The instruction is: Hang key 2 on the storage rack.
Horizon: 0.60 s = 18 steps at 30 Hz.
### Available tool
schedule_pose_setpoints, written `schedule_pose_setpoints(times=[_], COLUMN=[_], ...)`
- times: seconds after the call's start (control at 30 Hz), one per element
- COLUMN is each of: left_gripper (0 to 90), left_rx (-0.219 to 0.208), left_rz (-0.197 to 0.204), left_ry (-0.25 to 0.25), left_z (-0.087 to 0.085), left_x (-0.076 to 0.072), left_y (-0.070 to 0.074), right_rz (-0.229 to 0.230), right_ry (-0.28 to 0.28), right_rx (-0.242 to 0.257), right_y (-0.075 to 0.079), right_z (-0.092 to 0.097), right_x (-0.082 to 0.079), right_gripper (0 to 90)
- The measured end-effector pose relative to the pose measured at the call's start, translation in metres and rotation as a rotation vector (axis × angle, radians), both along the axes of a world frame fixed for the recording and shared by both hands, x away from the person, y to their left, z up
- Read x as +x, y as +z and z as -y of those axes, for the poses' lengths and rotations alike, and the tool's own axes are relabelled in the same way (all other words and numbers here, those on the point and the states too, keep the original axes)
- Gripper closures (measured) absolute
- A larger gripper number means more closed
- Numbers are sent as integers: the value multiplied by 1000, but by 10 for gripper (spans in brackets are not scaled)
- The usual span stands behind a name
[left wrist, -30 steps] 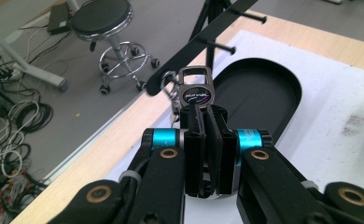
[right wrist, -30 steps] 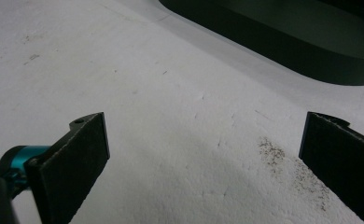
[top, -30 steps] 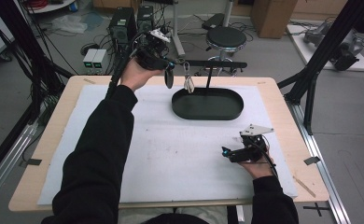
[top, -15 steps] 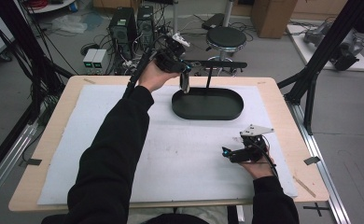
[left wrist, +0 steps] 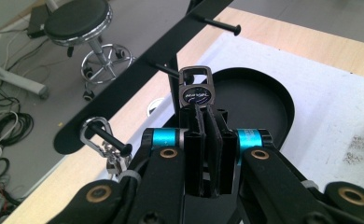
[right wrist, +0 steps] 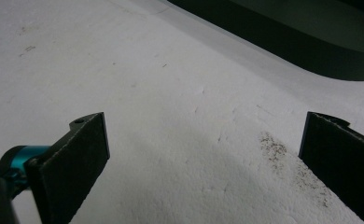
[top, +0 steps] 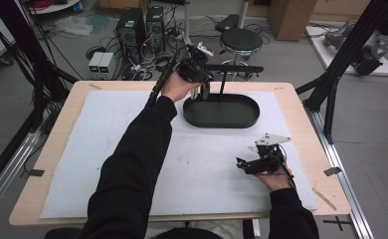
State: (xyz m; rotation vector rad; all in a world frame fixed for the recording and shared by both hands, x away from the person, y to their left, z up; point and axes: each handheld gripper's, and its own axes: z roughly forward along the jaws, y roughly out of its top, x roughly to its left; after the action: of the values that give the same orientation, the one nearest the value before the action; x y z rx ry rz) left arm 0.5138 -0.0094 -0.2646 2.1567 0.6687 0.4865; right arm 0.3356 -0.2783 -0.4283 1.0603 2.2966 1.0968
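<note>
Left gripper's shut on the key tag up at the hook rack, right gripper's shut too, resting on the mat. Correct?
Not quite. The right gripper is open: the right gripper view shows its jaws wide apart over the white mat. The left gripper is shut on the key tag by the hook rack.

In the left gripper view, the lower part of the metal tag (left wrist: 196, 91) is hidden between the closed pads of the left hand-held gripper (left wrist: 208, 140); its print is too small to read. The oval black tray (left wrist: 269, 100) is partly covered by that gripper at centre frame. In the right gripper view, the tray (right wrist: 311, 46) is cut off by the upper right edge, and the right-hand pad (right wrist: 343, 158) runs out of frame.
</note>
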Motion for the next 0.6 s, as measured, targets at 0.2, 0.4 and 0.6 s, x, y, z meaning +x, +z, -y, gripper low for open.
schedule_pose_setpoints(times=[0.2, 0.4, 0.6], left_gripper=[854, 853, 853], left_rx=[32, 97, 106], left_rz=[-2, 38, 80], left_ry=[8, 39, 78], left_z=[7, 17, 25], left_x=[2, 4, 7], left_y=[-12, -26, -31], right_rz=[4, 6, 5], right_ry=[0, 1, 5], right_rx=[5, 4, 7], right_y=[0, 0, 0], right_z=[0, 1, 0], right_x=[0, 1, 2], right_gripper=[9, 8, 9])
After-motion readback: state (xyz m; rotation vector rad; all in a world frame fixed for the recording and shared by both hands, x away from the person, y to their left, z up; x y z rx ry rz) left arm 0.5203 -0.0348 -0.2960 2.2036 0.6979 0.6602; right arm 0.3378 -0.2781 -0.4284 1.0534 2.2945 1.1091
